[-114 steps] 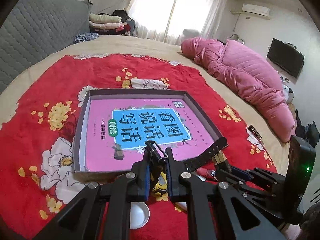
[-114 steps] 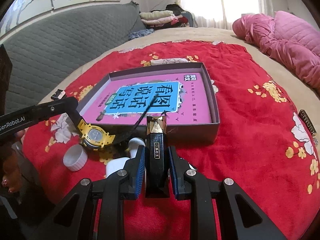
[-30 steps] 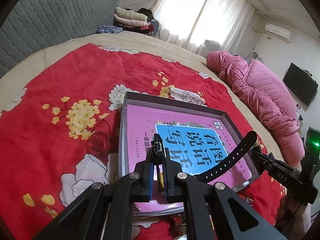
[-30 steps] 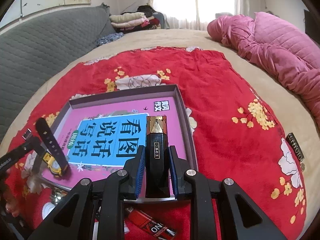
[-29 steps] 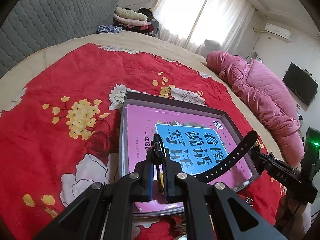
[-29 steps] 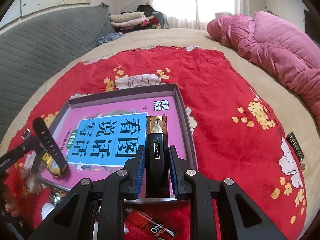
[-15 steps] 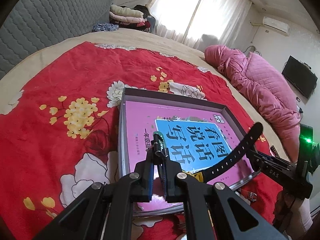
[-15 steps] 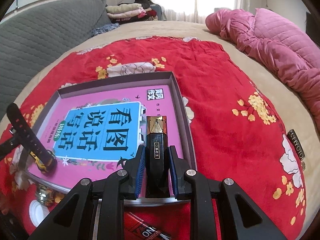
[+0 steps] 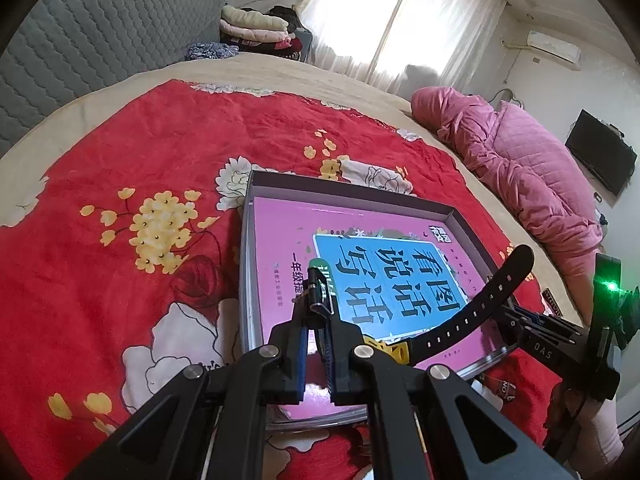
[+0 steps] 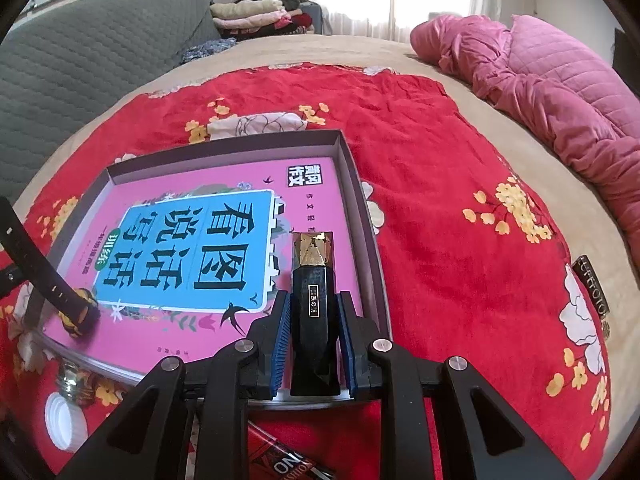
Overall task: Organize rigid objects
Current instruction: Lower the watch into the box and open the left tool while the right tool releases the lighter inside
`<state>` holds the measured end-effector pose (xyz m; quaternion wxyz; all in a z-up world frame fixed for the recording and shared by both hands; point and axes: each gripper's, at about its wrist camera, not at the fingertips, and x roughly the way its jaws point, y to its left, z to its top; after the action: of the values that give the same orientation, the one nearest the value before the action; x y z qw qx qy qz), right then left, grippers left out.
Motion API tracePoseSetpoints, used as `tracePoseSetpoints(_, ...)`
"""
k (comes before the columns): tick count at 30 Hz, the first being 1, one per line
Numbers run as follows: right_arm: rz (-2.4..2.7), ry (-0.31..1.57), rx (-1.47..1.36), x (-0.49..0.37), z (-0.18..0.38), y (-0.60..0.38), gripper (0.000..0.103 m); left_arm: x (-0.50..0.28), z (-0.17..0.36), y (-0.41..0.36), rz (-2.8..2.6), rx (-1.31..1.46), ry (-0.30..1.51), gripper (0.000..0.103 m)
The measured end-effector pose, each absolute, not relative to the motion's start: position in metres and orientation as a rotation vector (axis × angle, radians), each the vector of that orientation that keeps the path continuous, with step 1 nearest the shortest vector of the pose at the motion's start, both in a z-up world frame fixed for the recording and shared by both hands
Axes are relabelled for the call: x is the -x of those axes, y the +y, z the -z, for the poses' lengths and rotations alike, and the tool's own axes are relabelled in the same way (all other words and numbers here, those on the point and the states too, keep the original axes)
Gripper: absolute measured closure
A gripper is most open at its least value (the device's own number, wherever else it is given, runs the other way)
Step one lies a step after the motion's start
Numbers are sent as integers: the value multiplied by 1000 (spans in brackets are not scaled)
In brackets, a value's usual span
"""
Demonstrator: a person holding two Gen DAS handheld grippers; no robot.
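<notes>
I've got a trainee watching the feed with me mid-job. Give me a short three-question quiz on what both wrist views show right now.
1. True or false: the right claw is shut on the black bottle with a gold cap.
2. What does the left claw grip? A) a white cap B) the strap of the black and yellow watch C) a red pack
3. Fill in: the pink book lies inside a shallow grey ____ on the red floral blanket.

Key: 1 true; 2 B; 3 box. The watch head seems to rest on the book near the box's near corner, while the white cap sits outside it on the blanket.
</notes>
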<state>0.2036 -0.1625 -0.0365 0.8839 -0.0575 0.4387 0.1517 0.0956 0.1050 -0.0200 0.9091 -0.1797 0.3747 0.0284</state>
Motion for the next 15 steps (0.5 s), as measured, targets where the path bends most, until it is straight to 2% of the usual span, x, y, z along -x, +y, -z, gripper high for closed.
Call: tracePoseSetpoints(15, -309, 933, 124, -204, 43, -165, 79, -95, 22, 109, -51, 384, 783, 96)
